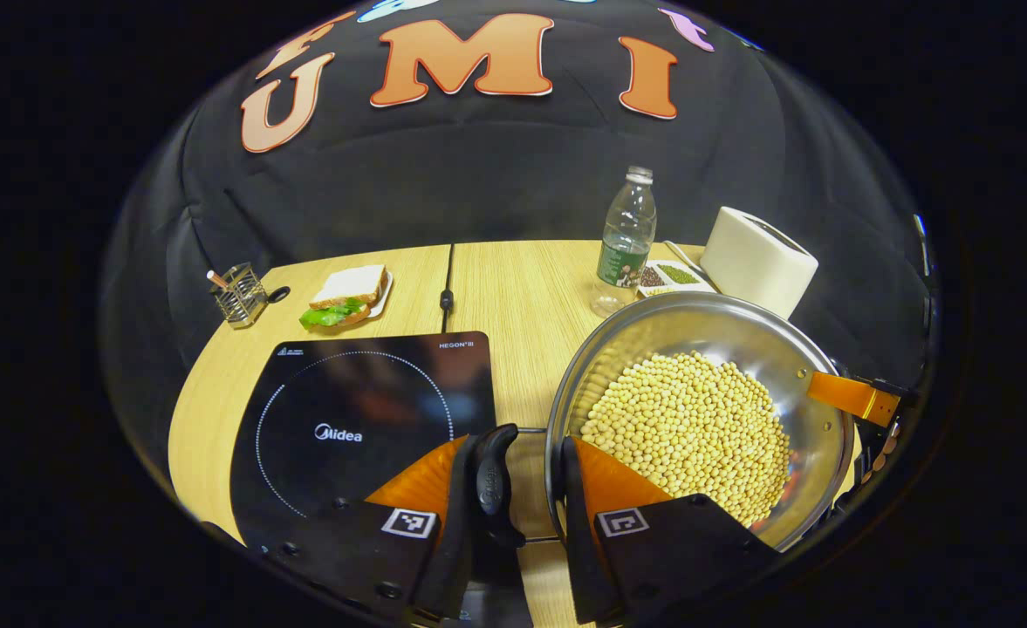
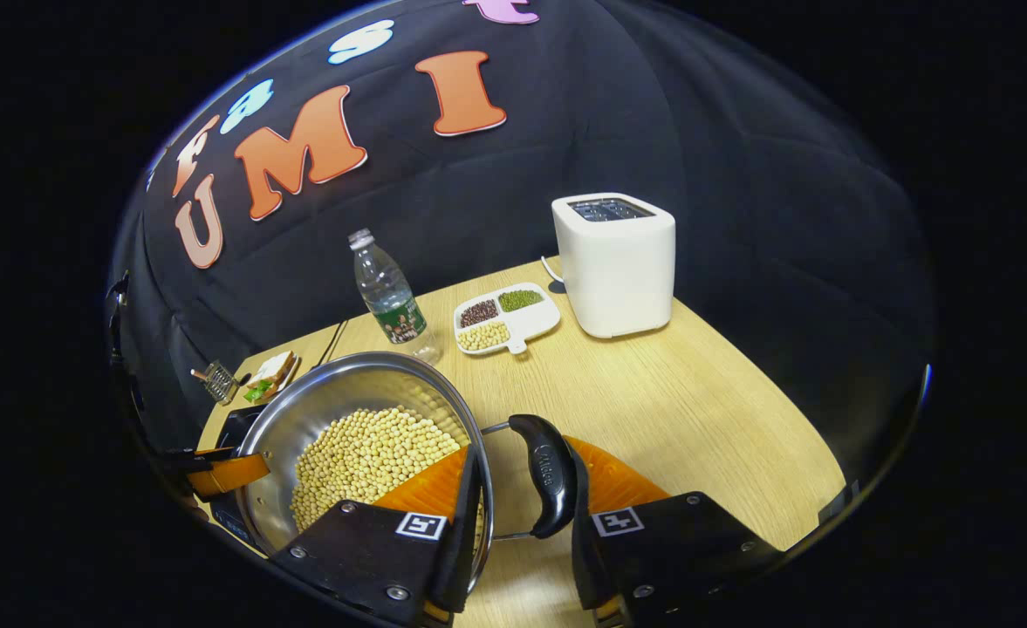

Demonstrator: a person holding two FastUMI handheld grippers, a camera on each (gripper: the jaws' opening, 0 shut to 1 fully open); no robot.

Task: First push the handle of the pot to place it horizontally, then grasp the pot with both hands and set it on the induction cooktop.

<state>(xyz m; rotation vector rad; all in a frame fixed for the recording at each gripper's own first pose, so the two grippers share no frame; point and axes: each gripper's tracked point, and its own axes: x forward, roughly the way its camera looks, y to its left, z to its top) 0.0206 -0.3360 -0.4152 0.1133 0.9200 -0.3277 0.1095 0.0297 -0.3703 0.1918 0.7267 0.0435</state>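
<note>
Tabletop [image 2: 696, 384] carries everything I see. Cooktop [image 1: 365, 419] lies at nine o'clock from the pot [image 1: 740, 336], just beside it; the pot, full of beans [image 1: 692, 427], sits on the wood. My left gripper [image 1: 526, 484] straddles the pot's near handle [image 1: 496, 480], jaws partly open. My right gripper [image 2: 522, 488] straddles the other handle [image 2: 548, 475] likewise; whether either pinches, I cannot tell.

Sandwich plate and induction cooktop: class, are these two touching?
Apart. The left gripper view shows a strip of bare table between the sandwich plate and the induction cooktop.
</note>
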